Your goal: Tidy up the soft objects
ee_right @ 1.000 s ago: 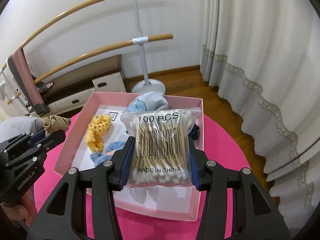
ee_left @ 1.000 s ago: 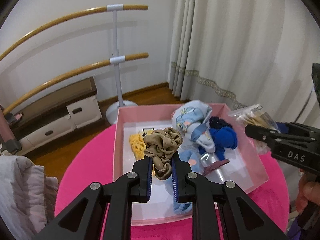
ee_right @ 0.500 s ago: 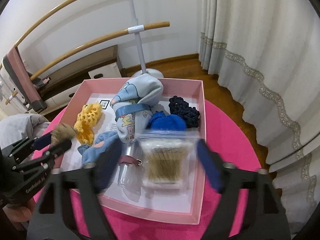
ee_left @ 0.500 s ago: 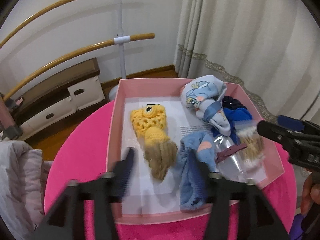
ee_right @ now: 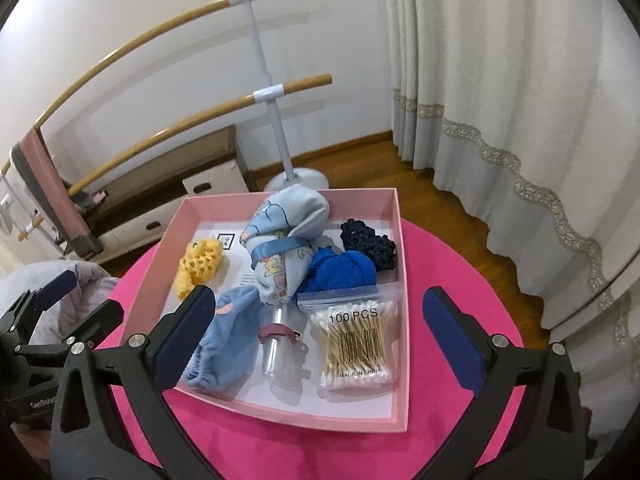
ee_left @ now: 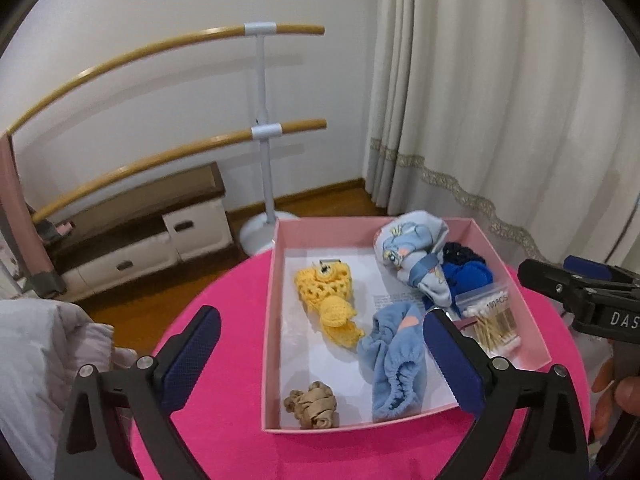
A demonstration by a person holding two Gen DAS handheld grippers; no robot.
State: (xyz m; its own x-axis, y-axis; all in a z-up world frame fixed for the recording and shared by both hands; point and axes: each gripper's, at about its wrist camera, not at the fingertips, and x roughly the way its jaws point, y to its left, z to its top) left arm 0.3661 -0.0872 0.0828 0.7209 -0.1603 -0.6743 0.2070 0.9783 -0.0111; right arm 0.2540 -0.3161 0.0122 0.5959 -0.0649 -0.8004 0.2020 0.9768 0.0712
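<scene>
A pink box (ee_left: 275,320) stands on the round pink table (ee_left: 224,304). A beige scrunchie (ee_left: 312,403) lies loose in its near left corner. My left gripper (ee_left: 320,320) hovers above the box, its jaws opening with nothing pressed between them. A bag of cotton swabs (ee_right: 352,344) rests flat at the box's near right. Over it my right gripper (ee_right: 319,298) has its jaws opening and holds nothing. Also in the box are a yellow crochet piece (ee_left: 326,296), a light blue headband (ee_left: 394,360), a patterned blue bundle (ee_right: 286,240), a blue cloth (ee_right: 344,272) and a navy scrunchie (ee_right: 368,242).
A clear bottle with a pink strap (ee_right: 280,344) lies between the headband and the swabs. Behind the table stand a ballet barre (ee_left: 262,128), a low drawer unit (ee_left: 132,240) and curtains (ee_left: 500,100). Pale fabric (ee_left: 44,360) lies at the table's left edge.
Both grippers went from shut to open. The beige scrunchie dropped from the left one into the box's near corner, and the swab bag dropped from the right one into the box.
</scene>
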